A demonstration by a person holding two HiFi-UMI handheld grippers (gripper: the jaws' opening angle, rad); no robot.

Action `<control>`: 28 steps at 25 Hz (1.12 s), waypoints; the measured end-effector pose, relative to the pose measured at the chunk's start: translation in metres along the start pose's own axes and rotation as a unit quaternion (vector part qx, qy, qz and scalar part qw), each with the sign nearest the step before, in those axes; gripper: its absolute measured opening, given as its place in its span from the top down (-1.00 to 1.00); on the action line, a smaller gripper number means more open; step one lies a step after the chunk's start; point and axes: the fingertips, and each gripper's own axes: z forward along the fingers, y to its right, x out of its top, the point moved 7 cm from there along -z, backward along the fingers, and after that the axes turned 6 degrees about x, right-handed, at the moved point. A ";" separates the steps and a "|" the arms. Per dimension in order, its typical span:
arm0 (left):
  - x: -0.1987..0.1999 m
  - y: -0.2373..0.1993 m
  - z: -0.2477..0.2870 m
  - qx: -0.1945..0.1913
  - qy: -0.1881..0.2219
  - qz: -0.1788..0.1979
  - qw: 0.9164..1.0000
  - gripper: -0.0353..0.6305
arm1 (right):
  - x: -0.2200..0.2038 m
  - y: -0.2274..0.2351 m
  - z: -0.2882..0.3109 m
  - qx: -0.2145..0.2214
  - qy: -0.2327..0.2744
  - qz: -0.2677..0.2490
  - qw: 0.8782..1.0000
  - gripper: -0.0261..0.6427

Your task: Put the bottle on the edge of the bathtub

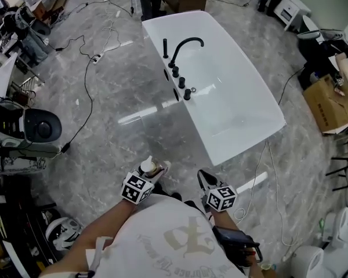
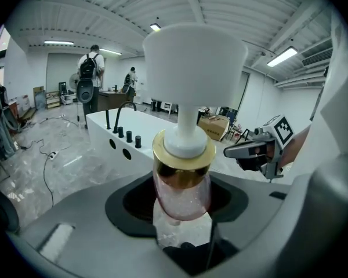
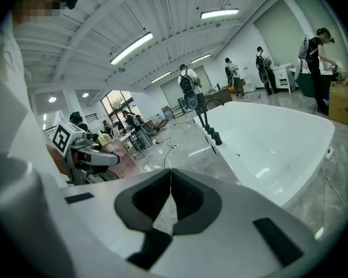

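the left gripper (image 1: 156, 169) holds the bottle (image 2: 182, 190) by its pink glittery body, with the gold collar and white pump top sticking out past the jaws. the right gripper (image 1: 203, 177), at its 3 o'clock, is empty, jaws pressed together. the white bathtub (image 1: 246, 142) stands at 12 o'clock, well apart from both, with a black faucet (image 1: 182, 51) on its 9 o'clock rim.

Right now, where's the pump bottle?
Head view, lower centre-left: the pump bottle is clamped in the left gripper, short of the near end of the bathtub.
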 end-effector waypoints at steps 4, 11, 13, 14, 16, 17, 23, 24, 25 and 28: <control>0.015 -0.023 0.016 -0.019 -0.003 0.011 1.000 0.24 | 0.015 0.005 0.018 -0.017 0.004 0.003 1.000 0.90; 0.044 -0.067 0.045 -0.046 -0.011 0.025 0.999 0.24 | 0.044 0.015 0.052 -0.044 0.015 0.015 0.999 0.90; 0.052 -0.079 0.052 -0.055 -0.012 0.029 0.998 0.24 | 0.050 0.017 0.060 -0.057 0.014 0.017 0.998 0.90; 0.056 -0.085 0.055 -0.059 -0.011 0.031 0.998 0.24 | 0.052 0.017 0.063 -0.063 0.010 0.016 0.998 0.90; 0.062 -0.096 0.060 -0.065 -0.011 0.035 0.997 0.24 | 0.058 0.016 0.071 -0.072 0.004 0.009 0.997 0.90; 0.065 -0.103 0.063 -0.067 -0.013 0.037 0.997 0.24 | 0.061 0.015 0.076 -0.075 0.003 0.006 0.997 0.90; 0.077 -0.142 0.076 -0.086 -0.025 0.047 0.995 0.24 | 0.084 0.014 0.107 -0.097 0.006 0.003 0.995 0.90; 0.078 -0.147 0.077 -0.090 -0.026 0.050 0.994 0.24 | 0.087 0.014 0.111 -0.100 0.008 0.003 0.995 0.90; 0.080 -0.152 0.078 -0.093 -0.027 0.053 0.994 0.24 | 0.089 0.013 0.115 -0.103 0.009 0.004 0.995 0.90; 0.085 -0.164 0.081 -0.105 -0.027 0.062 0.992 0.24 | 0.095 0.012 0.124 -0.117 0.016 0.006 0.993 0.90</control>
